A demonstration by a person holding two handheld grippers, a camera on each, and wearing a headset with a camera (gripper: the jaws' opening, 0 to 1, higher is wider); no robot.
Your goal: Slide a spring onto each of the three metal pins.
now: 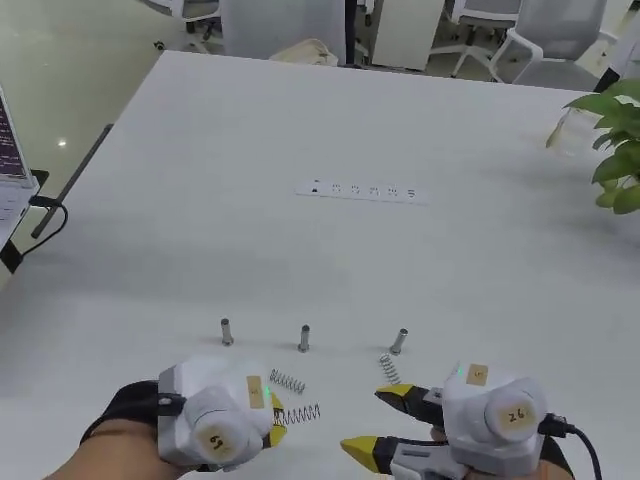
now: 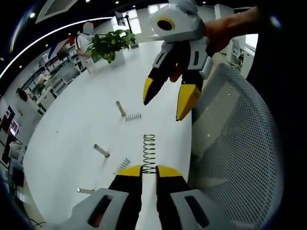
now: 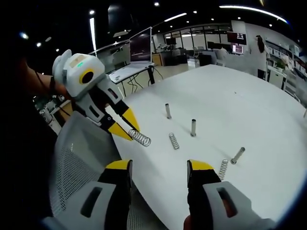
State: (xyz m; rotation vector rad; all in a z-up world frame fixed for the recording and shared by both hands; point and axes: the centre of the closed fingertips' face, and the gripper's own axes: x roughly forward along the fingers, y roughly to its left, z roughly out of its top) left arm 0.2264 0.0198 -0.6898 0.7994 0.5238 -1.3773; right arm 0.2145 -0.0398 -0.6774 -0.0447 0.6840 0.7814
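Three short metal pins stand in a row on the white table: left pin (image 1: pixel 227 332), middle pin (image 1: pixel 304 339), right pin (image 1: pixel 399 342). My left gripper (image 1: pixel 277 414) (image 2: pixel 149 170) is shut on one end of a spring (image 1: pixel 302 412) (image 2: pixel 149 152), held near the table's front edge, below the middle pin. A loose spring (image 1: pixel 287 381) lies in front of the middle pin, and another loose spring (image 1: pixel 388 369) lies by the right pin. My right gripper (image 1: pixel 368 420) (image 3: pixel 159 166) is open and holds nothing, just right of the held spring (image 3: pixel 140 138).
A white power strip (image 1: pixel 362 190) lies mid-table. A green plant (image 1: pixel 615 140) stands at the right edge, and a laptop (image 1: pixel 10 150) with a cable at the left. A mesh chair (image 2: pixel 235 143) sits close behind the table's near edge.
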